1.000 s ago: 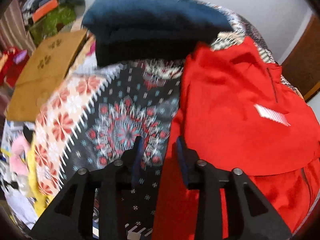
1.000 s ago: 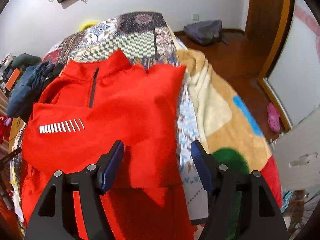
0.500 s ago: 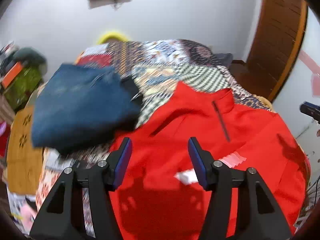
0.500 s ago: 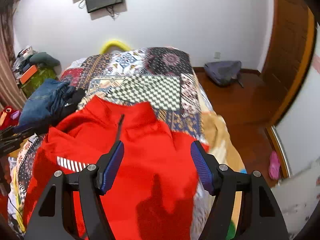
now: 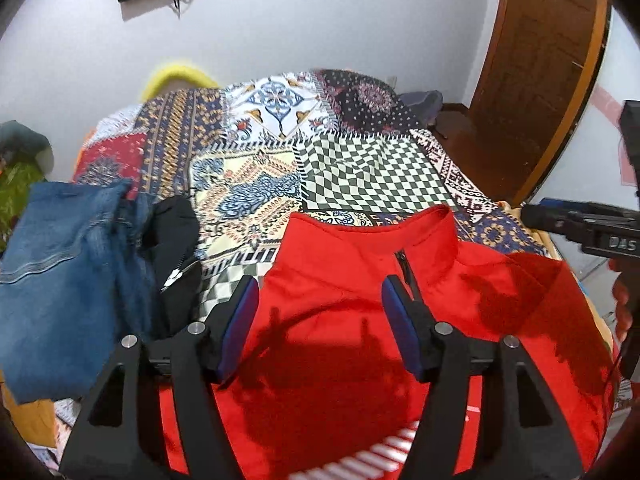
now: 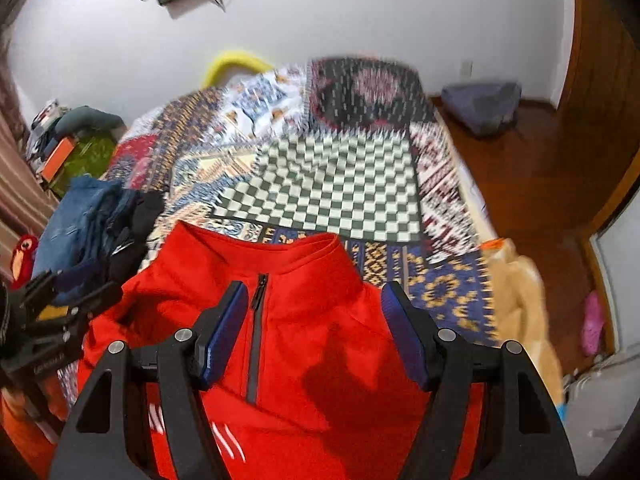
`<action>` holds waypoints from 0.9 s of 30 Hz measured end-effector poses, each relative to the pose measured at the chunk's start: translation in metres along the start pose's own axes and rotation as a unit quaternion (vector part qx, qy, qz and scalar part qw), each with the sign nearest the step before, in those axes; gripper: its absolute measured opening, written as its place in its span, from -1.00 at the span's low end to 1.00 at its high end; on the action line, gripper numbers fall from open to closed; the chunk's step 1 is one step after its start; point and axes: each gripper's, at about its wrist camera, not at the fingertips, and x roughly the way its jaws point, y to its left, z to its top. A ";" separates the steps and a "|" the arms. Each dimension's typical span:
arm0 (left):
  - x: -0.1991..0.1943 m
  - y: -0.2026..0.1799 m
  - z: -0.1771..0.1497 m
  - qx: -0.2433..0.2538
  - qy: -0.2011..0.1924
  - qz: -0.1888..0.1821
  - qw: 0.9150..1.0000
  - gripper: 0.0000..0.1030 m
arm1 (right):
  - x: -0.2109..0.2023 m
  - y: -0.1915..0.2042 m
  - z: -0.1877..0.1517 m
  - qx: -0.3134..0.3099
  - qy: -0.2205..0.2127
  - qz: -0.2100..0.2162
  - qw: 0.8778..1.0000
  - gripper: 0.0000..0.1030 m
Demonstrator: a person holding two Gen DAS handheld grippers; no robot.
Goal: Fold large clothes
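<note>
now that the left gripper [image 5: 320, 316] has been opened and both are lifted back, nothing is held by it or the right gripper [image 6: 316, 328], and the red top [image 5: 360, 280] is left folded on the bed [image 5: 360, 176].

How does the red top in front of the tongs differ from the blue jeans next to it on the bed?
The red top lies spread out, collar toward the wall with its dark zip showing; the blue jeans are bunched in a heap at its left. The red top is plain bright fabric with white stripes near its lower edge; the blue jeans are faded denim with visible seams. Both rest on the patchwork bedspread, neither gripped.
</note>
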 end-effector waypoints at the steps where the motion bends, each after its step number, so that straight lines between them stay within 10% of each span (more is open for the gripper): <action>1: 0.009 0.001 0.002 -0.001 0.005 -0.003 1.000 0.22 | 0.015 -0.003 0.004 0.008 0.014 -0.002 1.000 0.27; 12: 0.109 0.026 0.012 -0.042 0.075 0.006 0.996 0.22 | 0.112 -0.027 0.010 0.060 0.087 0.001 0.994 0.27; 17: 0.115 0.029 0.007 -0.048 0.055 -0.011 0.997 0.20 | 0.129 -0.027 0.003 0.057 0.089 0.022 0.994 -0.11; 21: 0.112 0.025 0.005 -0.035 0.054 -0.016 0.998 -0.50 | 0.123 -0.021 0.003 0.032 0.085 0.034 0.995 -0.70; 27: 0.075 0.032 0.014 -0.075 0.045 -0.069 0.994 -0.80 | 0.078 -0.007 0.005 0.016 0.050 0.036 0.998 -0.73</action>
